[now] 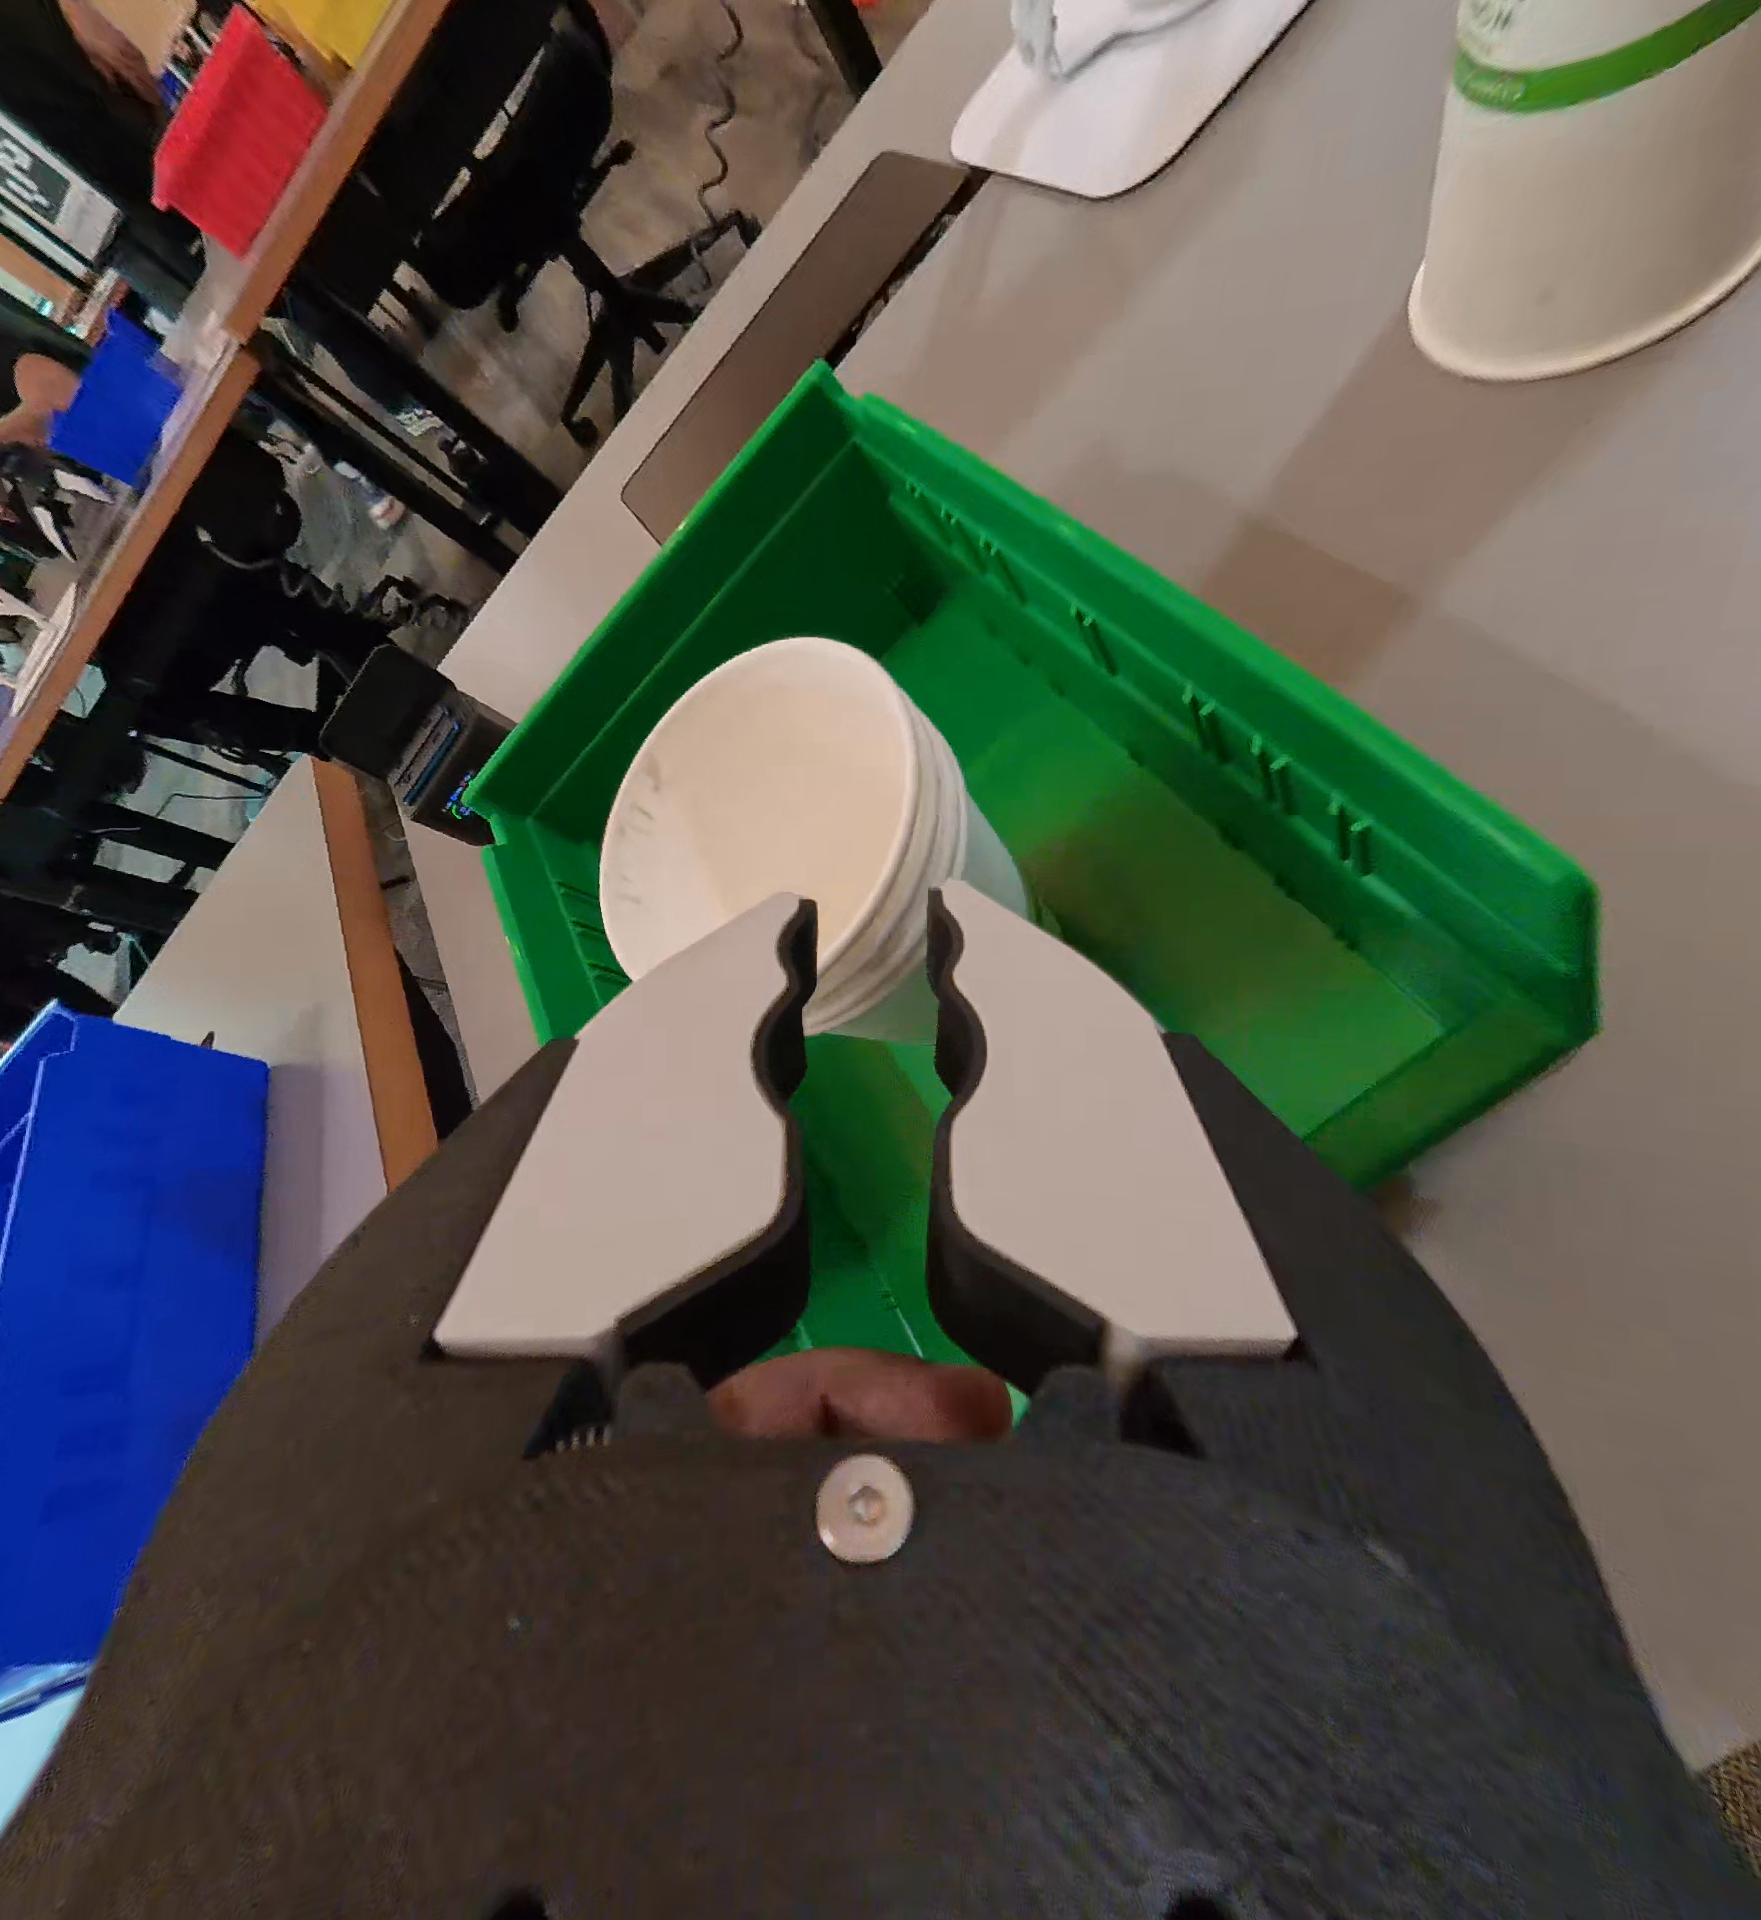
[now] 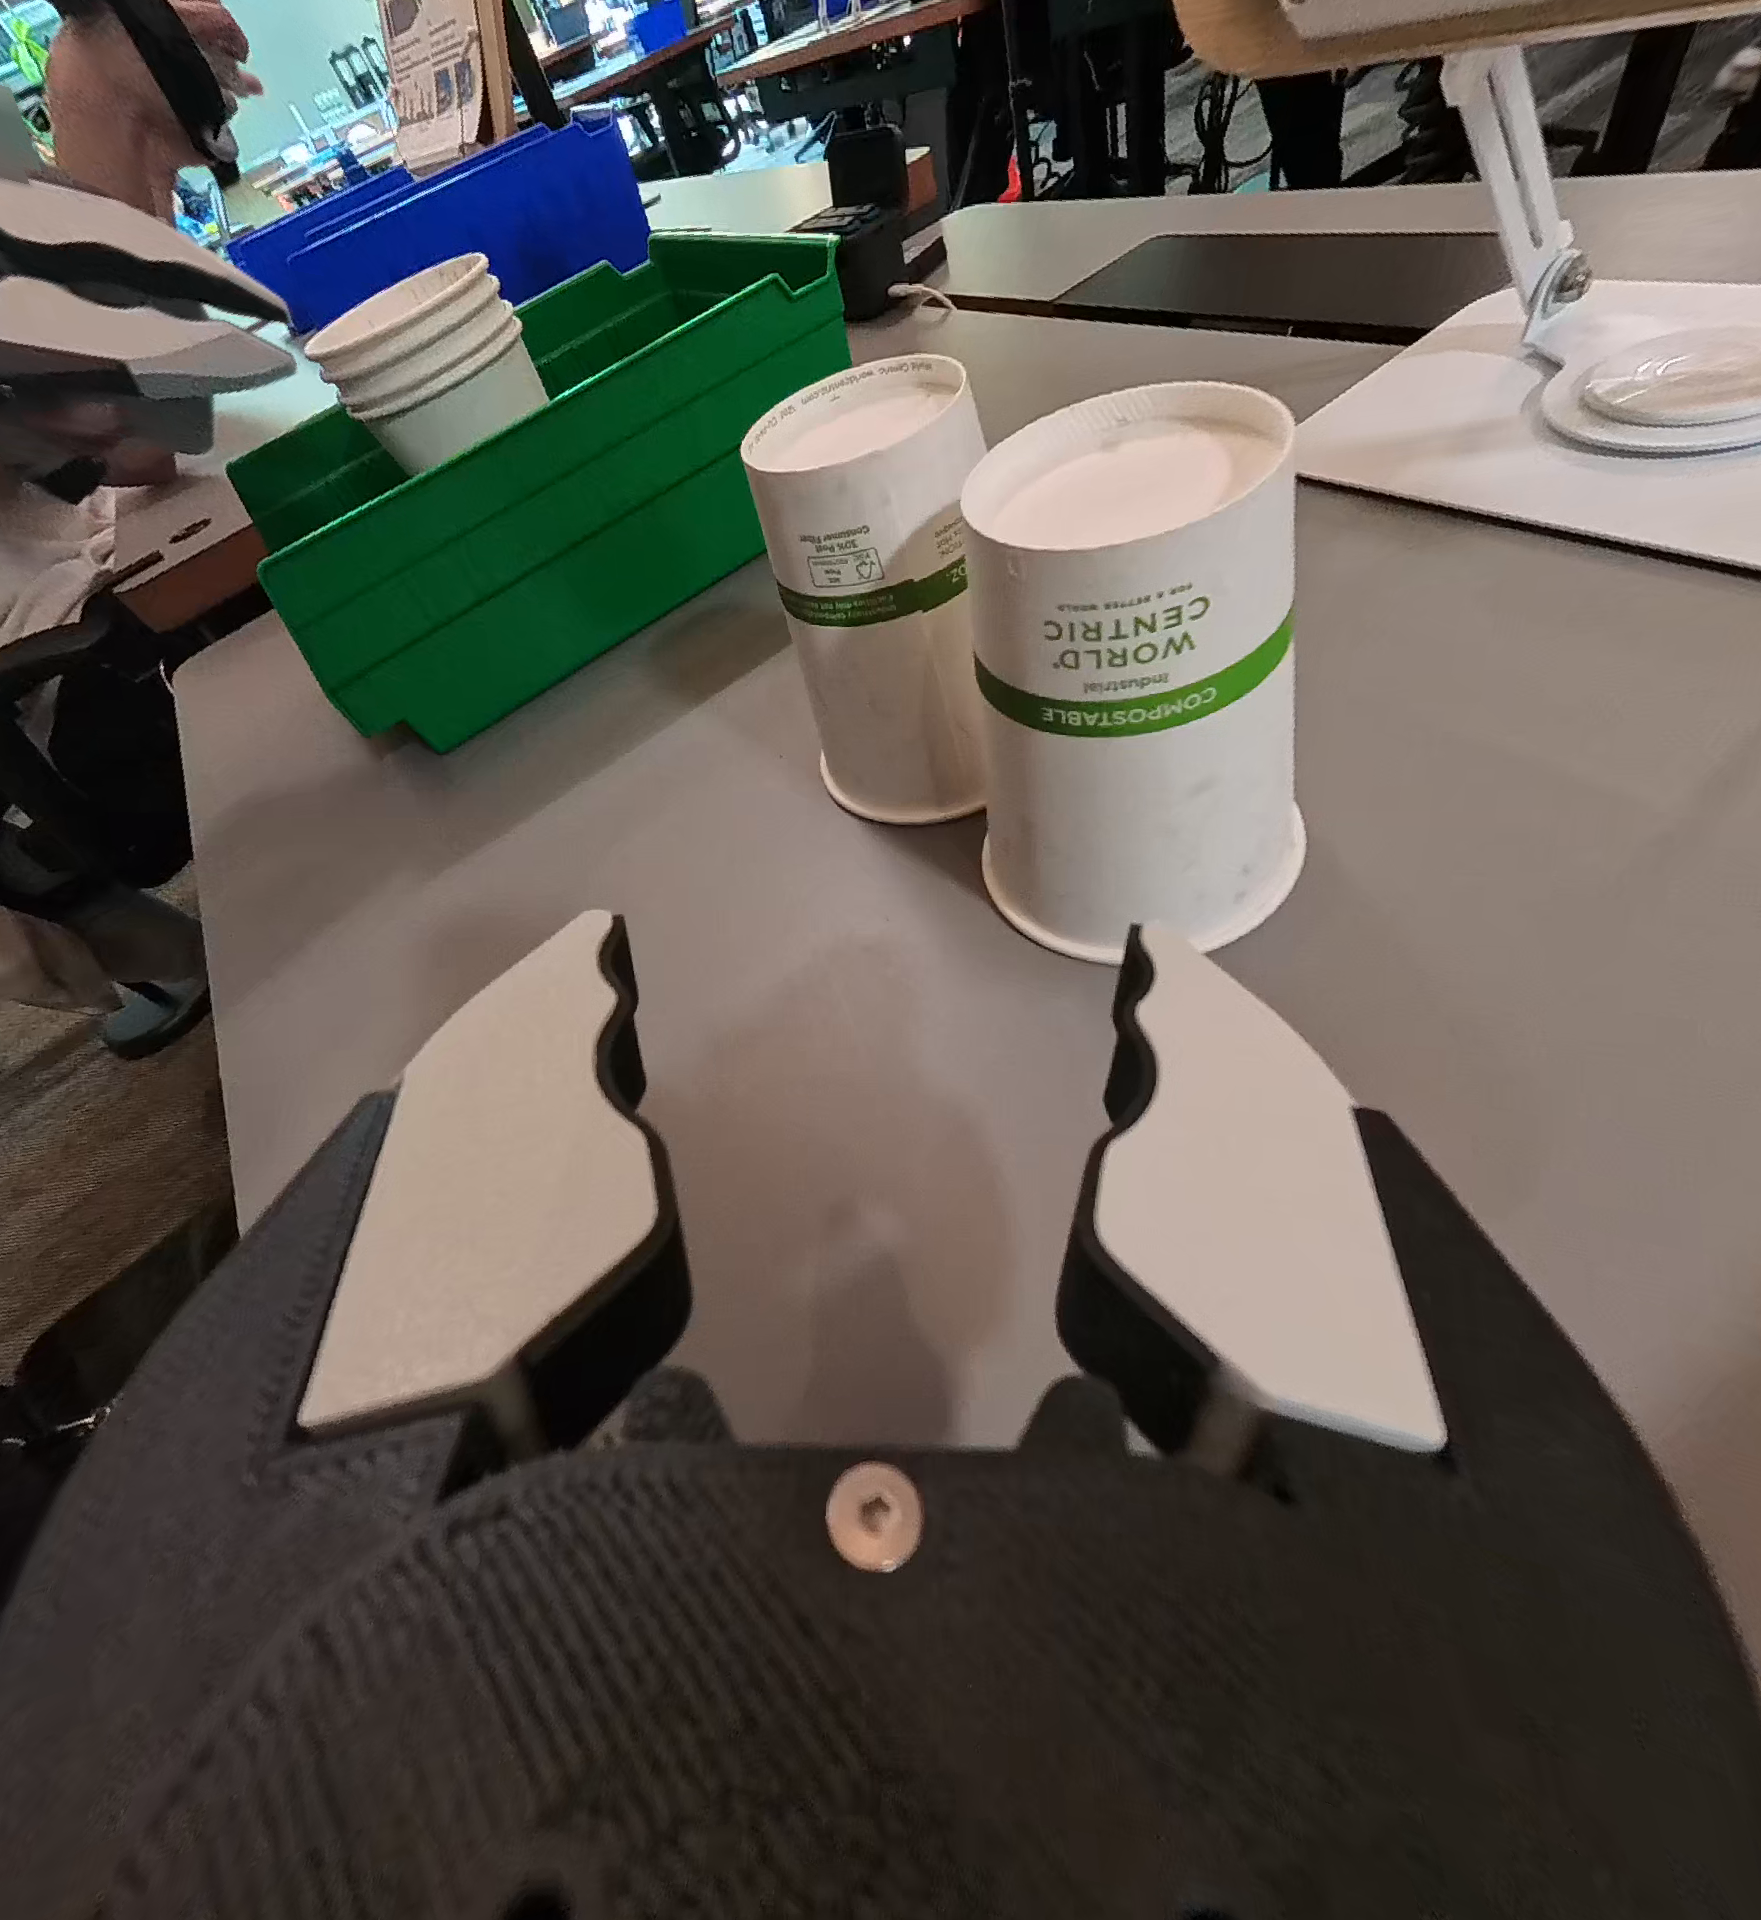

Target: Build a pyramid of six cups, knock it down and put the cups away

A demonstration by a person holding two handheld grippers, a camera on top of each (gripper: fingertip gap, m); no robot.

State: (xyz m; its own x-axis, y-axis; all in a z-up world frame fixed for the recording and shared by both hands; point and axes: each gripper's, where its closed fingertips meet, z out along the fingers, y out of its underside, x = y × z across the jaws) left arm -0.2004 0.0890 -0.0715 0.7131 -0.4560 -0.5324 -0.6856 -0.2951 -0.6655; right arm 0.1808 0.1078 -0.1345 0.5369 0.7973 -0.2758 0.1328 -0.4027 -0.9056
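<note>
**Grey table, green bin, nested cups**

Grey table (image 2: 1478,831) carries a green bin (image 1: 1219,779); inside, a stack of white cups (image 1: 814,831) leans, mouth tilted toward the left gripper (image 1: 863,925), whose narrowly parted fingers seem just short of the rims. The right gripper (image 2: 874,956) gapes wide near two upturned cups (image 2: 1136,675).

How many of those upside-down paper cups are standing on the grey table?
2. The nearer upside-down cup stands ahead of the right gripper; the farther upside-down cup stands just behind it, beside the green bin.
</note>
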